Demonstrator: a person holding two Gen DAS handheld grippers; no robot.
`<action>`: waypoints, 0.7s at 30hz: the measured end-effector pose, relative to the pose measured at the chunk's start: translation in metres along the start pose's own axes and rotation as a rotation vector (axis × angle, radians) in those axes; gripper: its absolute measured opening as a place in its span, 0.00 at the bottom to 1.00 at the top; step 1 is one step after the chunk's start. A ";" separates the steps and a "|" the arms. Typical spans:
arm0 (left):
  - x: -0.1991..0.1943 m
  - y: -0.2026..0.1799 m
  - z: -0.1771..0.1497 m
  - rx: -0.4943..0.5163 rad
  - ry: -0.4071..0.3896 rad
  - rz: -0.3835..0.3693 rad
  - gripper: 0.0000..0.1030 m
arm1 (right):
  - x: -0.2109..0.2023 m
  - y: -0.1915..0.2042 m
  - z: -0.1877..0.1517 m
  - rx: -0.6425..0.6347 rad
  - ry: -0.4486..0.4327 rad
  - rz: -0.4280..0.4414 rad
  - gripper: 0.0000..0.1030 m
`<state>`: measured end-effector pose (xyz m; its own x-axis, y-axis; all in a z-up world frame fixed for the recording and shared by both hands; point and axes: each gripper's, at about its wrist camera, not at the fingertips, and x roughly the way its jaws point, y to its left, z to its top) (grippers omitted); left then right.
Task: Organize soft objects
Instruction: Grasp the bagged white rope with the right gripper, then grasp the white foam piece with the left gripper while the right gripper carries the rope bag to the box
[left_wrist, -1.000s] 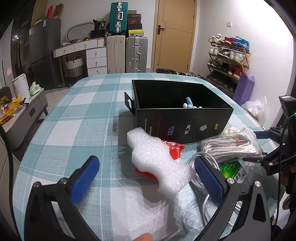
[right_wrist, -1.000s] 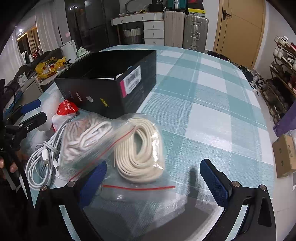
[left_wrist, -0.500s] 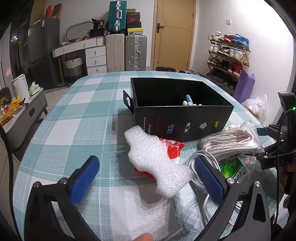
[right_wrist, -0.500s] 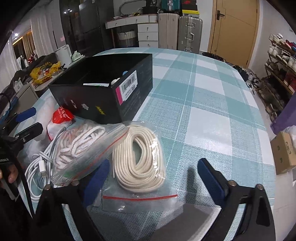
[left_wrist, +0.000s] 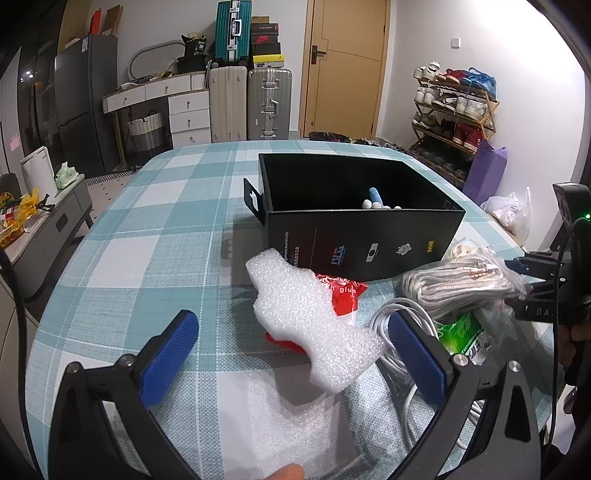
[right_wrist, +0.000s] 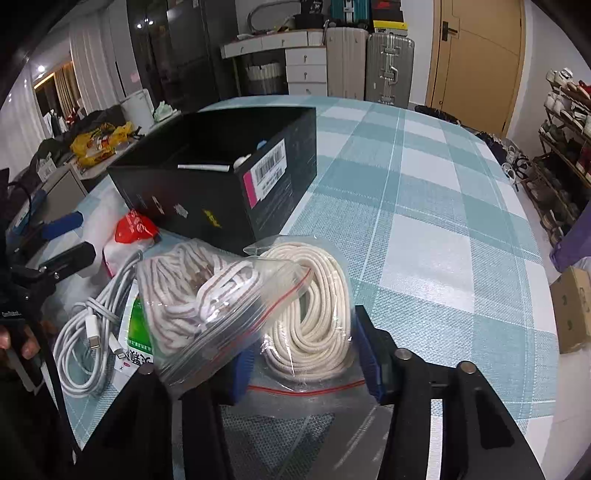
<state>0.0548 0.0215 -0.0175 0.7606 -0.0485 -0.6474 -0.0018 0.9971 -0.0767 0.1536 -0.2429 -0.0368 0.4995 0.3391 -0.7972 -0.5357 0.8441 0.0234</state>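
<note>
My left gripper (left_wrist: 291, 354) stands open low over the table, with a thick white foam piece (left_wrist: 310, 325) lying between and just ahead of its blue pads, untouched. The foam rests partly on a red glue pouch (left_wrist: 343, 295). My right gripper (right_wrist: 304, 363) points down at a clear zip bag of cream rope (right_wrist: 310, 310); its jaws are closing and the pads press the coil from both sides. A second bag of striped rope (right_wrist: 199, 291) leans over the left pad. The open black box (left_wrist: 362, 236) stands behind, with a few small items inside.
A coiled white charging cable (right_wrist: 88, 332) and a green packet (right_wrist: 138, 328) lie left of the rope bags. A thin foam sheet (left_wrist: 288, 417) lies under my left gripper. The checked tablecloth (right_wrist: 424, 229) stretches right of the box. Suitcases, drawers and a shoe rack line the room.
The right gripper's jaws have come in from wide apart onto the bag of cream rope. The left gripper stays where it was, still open.
</note>
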 end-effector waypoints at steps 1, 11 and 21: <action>0.000 0.000 0.000 -0.001 0.000 -0.002 1.00 | -0.004 0.001 0.000 -0.010 -0.020 -0.007 0.41; -0.002 0.000 -0.001 -0.001 0.001 -0.005 1.00 | -0.039 0.007 0.008 -0.047 -0.174 0.045 0.38; -0.004 0.003 0.000 -0.022 -0.002 -0.025 0.97 | -0.050 0.020 0.008 -0.075 -0.215 0.077 0.38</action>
<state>0.0520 0.0246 -0.0154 0.7619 -0.0734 -0.6435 0.0031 0.9940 -0.1097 0.1241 -0.2397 0.0084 0.5845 0.4888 -0.6476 -0.6227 0.7819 0.0281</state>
